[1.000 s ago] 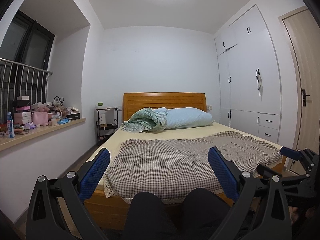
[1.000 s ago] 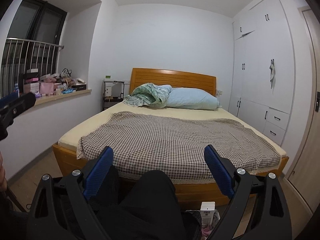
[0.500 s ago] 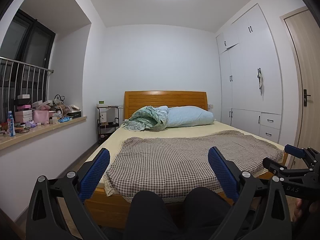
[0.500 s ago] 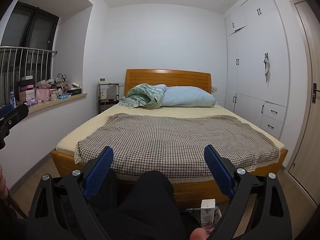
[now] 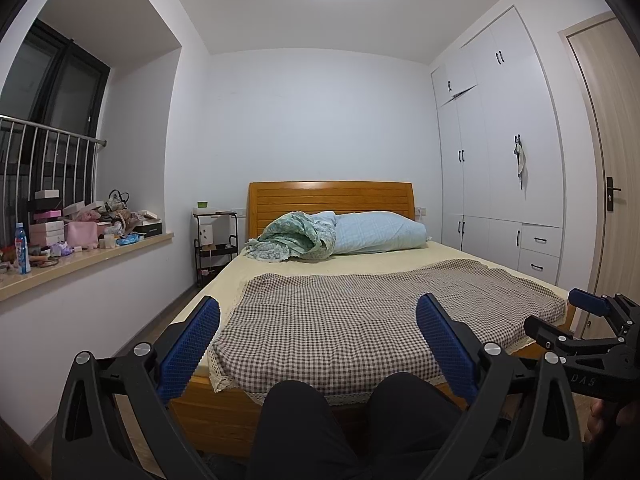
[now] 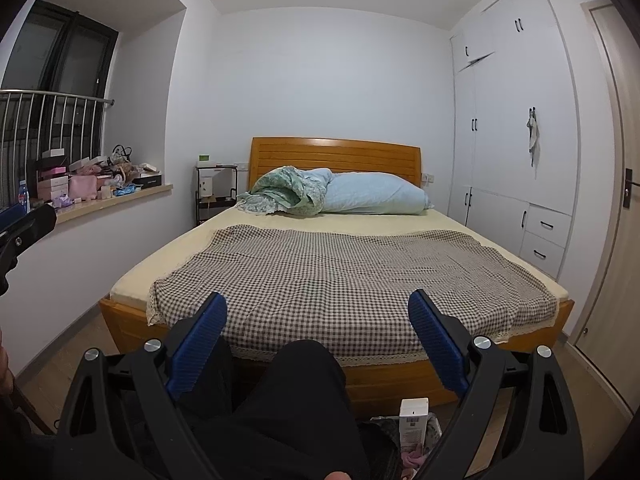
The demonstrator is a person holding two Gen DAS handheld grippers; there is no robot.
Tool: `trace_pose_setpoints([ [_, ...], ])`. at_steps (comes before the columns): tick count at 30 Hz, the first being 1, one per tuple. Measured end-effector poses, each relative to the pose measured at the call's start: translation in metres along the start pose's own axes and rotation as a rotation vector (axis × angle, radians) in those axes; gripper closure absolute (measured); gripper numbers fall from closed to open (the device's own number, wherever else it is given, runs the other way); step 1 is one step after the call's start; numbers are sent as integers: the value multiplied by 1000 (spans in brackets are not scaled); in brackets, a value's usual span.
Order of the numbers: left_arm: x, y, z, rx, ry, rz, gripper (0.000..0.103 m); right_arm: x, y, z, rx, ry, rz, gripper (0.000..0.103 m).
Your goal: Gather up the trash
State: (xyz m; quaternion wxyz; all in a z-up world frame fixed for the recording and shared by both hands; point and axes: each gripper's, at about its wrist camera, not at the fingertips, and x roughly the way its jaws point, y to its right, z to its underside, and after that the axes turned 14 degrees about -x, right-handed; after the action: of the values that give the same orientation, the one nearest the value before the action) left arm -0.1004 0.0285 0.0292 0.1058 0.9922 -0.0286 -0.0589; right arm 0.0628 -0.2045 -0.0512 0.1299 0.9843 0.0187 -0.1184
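My left gripper [image 5: 318, 312] is open and empty, held above the person's dark-trousered knees and facing the bed [image 5: 360, 312]. My right gripper [image 6: 318, 310] is open and empty too, at about the same height. It also shows at the right edge of the left wrist view [image 5: 592, 320]. A small white carton [image 6: 413, 420] stands on a heap of rubbish [image 6: 416, 446] on the floor by the right knee. The window ledge [image 5: 100, 256] carries a clutter of boxes, a pink bag [image 5: 82, 234], a blue wrapper [image 5: 130, 239] and a drink bottle [image 5: 22, 248].
The bed has a checked blanket, a green quilt [image 5: 294, 236] and a blue pillow [image 5: 380, 232]. A black bedside rack [image 5: 216, 240] stands left of the headboard. White wardrobes [image 5: 500, 160] line the right wall beside a door [image 5: 612, 184]. Wood floor runs along both sides of the bed.
Both cameras have drifted a little, the left one upward and the right one leftward and back, so the bed sits slightly lower and further. Both grippers stay open.
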Motion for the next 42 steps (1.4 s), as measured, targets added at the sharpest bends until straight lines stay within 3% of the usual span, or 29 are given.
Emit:
trace_pose_setpoints([
  [42,2,-2,6,-5,-4,2,8,3,4,0,5,-24,-13,15],
])
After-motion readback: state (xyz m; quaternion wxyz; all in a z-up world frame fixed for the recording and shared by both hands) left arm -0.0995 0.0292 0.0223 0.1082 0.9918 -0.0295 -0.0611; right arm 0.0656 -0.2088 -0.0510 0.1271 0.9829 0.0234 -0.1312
